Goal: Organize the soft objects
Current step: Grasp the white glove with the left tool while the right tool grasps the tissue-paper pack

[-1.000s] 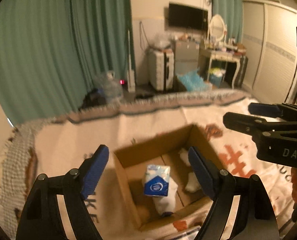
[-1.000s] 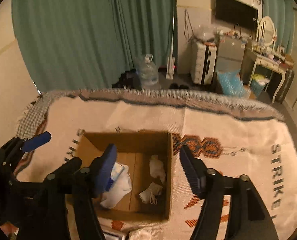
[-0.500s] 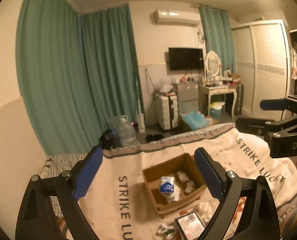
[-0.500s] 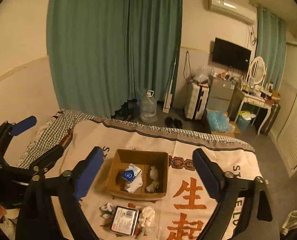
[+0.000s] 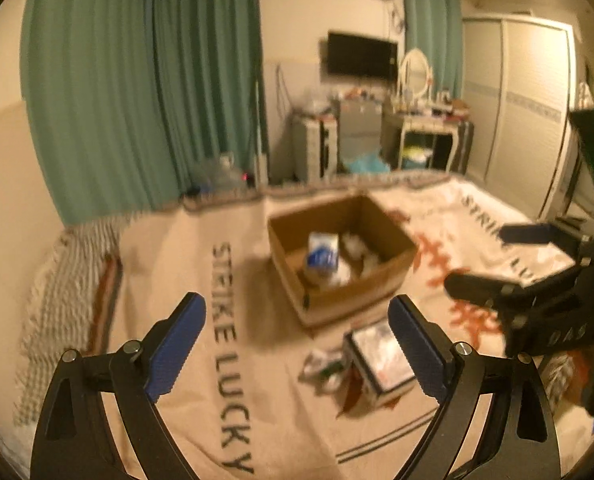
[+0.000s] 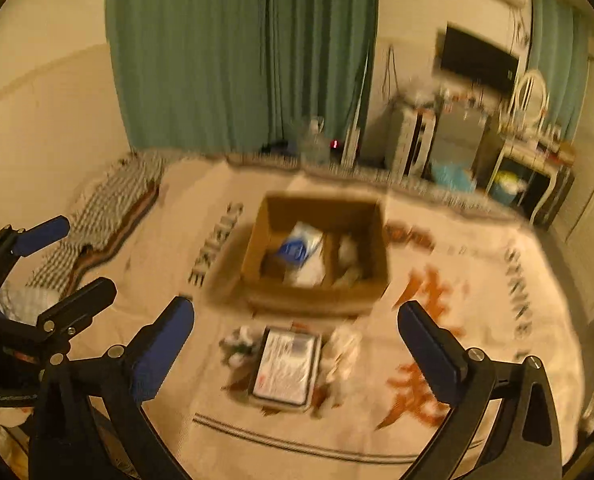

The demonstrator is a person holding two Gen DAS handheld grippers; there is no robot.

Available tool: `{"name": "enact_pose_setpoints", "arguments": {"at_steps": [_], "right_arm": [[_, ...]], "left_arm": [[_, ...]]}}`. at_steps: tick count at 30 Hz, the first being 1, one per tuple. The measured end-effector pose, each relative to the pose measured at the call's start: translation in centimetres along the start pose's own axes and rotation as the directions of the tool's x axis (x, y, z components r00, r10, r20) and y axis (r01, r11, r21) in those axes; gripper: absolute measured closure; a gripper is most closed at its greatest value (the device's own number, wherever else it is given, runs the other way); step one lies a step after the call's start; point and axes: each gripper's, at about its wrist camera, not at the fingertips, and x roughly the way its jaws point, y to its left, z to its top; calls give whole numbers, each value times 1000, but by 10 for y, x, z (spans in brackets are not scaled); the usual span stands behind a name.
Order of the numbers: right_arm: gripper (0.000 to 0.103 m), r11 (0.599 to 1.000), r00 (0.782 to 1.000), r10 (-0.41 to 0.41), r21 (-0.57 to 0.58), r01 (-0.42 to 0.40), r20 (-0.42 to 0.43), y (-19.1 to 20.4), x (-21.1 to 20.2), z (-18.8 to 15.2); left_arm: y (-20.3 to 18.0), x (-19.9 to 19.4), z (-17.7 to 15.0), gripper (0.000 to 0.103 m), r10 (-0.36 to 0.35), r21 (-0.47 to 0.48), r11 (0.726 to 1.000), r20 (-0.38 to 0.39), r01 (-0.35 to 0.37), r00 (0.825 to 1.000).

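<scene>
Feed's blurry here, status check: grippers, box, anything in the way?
Left gripper open, empty. Right gripper open, empty. Cardboard box holds tissue pack; soft bundles outside by flat packet. Path unobstructed.

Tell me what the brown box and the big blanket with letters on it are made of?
The brown box looks like plain cardboard: matte brown, with thin stiff walls and an open top. The blanket looks like woven cloth, soft and not shiny, with a fringed far edge and letters worked or printed on it; the blur hides which.

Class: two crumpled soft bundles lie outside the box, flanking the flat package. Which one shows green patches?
The bundle on the flat package's left in the right wrist view; the other bundle looks plain whitish.
</scene>
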Motion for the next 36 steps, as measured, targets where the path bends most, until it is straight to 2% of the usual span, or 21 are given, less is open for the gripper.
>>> {"name": "enact_pose_setpoints", "arguments": {"at_steps": [4,9,13,17,18,21,24,26,28,32,36], "right_arm": [[1,1000,990,17,21,-14,-137,0,66,-35],[1,995,957,68,85,-45,-283,-1,134,-75],[1,996,932,60,82,-33,-356,6,177,-96],[1,992,918,50,125,-1,-393,0,203,-112],[3,992,916,46,126,5,-399,-2,206,-112],[19,990,912,60,141,-2,-405,-6,214,-117],[24,992,921,61,130,-12,-386,-7,209,-111],[25,995,934,43,102,-7,-355,-8,201,-103],[26,995,944,33,97,-1,-328,-14,193,-96],[26,994,955,20,107,12,-295,-25,184,-84],[26,993,963,22,114,9,-268,-32,179,-78]], "left_arm": [[1,39,-31,9,24,-2,1000,-89,-24,996],[10,82,-72,10,45,-36,998,-202,-53,978],[20,106,-95,10,36,-81,995,-271,-60,962],[21,121,-109,11,44,-66,996,-312,-67,949],[19,124,-111,11,44,-61,996,-319,-67,947],[16,132,-115,11,36,-60,996,-334,-59,942],[8,138,-115,11,12,-57,998,-342,-34,939],[1,143,-114,12,2,-47,999,-349,-20,937],[-6,149,-114,19,-23,-54,999,-358,4,933],[-20,160,-113,20,-43,-43,999,-363,30,931],[-30,174,-106,20,-60,-57,997,-344,43,937]]}}
